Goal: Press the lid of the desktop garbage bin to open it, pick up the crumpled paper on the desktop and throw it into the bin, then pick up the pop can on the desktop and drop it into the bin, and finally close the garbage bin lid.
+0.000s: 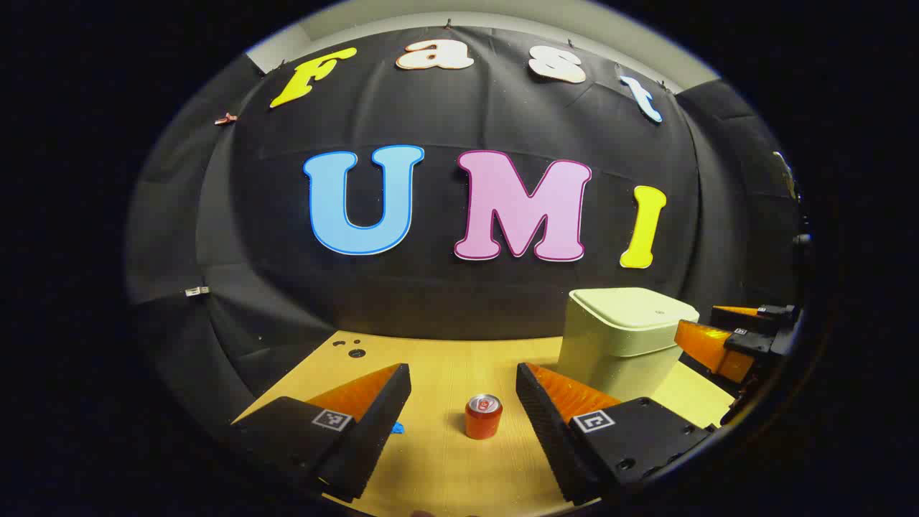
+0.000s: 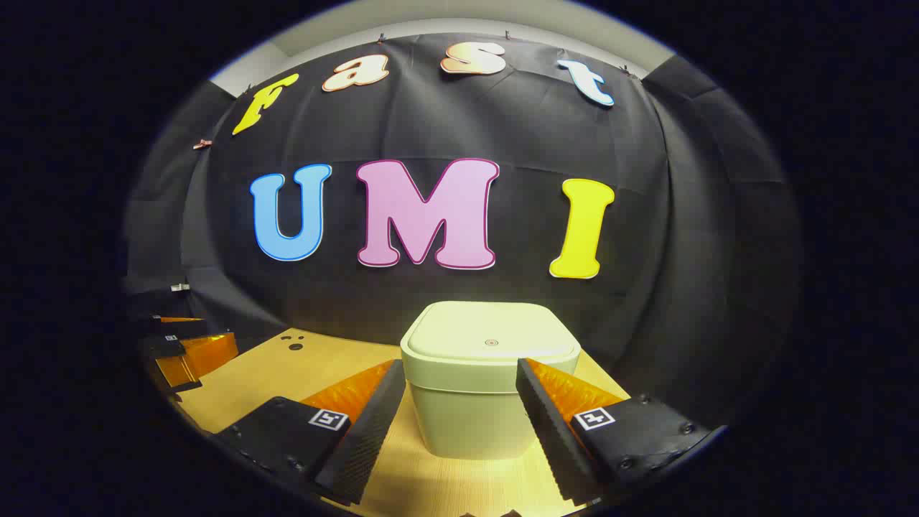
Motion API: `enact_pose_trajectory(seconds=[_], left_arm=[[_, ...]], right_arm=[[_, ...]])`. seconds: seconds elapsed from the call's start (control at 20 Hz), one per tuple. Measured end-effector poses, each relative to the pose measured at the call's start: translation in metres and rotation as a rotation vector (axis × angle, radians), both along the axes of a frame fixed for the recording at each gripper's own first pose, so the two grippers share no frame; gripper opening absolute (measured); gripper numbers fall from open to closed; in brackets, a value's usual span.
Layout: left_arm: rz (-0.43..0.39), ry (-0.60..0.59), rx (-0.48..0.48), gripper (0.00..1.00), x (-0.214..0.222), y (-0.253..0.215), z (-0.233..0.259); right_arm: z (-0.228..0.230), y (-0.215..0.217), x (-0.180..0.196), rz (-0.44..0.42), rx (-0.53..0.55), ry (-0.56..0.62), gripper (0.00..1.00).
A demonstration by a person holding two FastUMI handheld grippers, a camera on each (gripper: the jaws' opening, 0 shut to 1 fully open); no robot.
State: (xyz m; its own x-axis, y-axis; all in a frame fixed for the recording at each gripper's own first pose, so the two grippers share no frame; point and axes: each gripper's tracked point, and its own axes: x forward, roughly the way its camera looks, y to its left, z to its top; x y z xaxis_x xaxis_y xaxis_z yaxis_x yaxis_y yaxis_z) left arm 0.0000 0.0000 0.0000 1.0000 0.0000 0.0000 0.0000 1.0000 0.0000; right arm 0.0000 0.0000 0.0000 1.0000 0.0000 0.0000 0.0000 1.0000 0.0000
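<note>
Quick count: one bin (image 2: 490, 380), pale, lid down, at the far right of the wooden table (image 1: 445, 366). One red can (image 1: 483, 416) standing upright near the middle, left of the bin. One small blue scrap (image 1: 397, 429) just left of the can, can't tell what it is. Two grippers, left one (image 1: 463, 406) and right one (image 2: 456, 402), two fingers each, so four fingers total.

Light wood desk (image 1: 445, 359), small dark holes (image 1: 352, 348) near far left corner. Tiny blue scrap (image 1: 397, 429) on desk surface.
</note>
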Motion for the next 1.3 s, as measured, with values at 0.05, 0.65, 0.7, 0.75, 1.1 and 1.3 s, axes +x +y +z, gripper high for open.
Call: enact_pose_trajectory(seconds=[0.05,0.65,0.7,0.75,1.1,1.3], left_arm=[[-0.002,-0.001,0.000,0.96,0.000,0.003,0.000],[0.044,0.039,-0.046,0.96,0.001,0.037,-0.020],[0.046,0.038,-0.047,0.96,0.001,0.038,-0.021],[0.048,0.036,-0.042,0.96,0.002,0.038,-0.020],[0.035,0.044,-0.024,0.96,0.009,0.036,-0.025],[0.027,0.045,-0.018,0.96,0.014,0.035,-0.023]], right_arm=[[0.002,0.004,-0.001,0.000,-0.005,-0.004,0.98],[-0.008,0.050,-0.005,0.073,-0.058,0.035,0.98],[-0.007,0.050,-0.005,0.075,-0.060,0.033,0.98],[-0.008,0.051,-0.005,0.075,-0.063,0.033,0.98],[-0.014,0.048,0.003,0.063,-0.054,0.052,0.98],[-0.012,0.047,0.007,0.057,-0.063,0.041,0.98]])
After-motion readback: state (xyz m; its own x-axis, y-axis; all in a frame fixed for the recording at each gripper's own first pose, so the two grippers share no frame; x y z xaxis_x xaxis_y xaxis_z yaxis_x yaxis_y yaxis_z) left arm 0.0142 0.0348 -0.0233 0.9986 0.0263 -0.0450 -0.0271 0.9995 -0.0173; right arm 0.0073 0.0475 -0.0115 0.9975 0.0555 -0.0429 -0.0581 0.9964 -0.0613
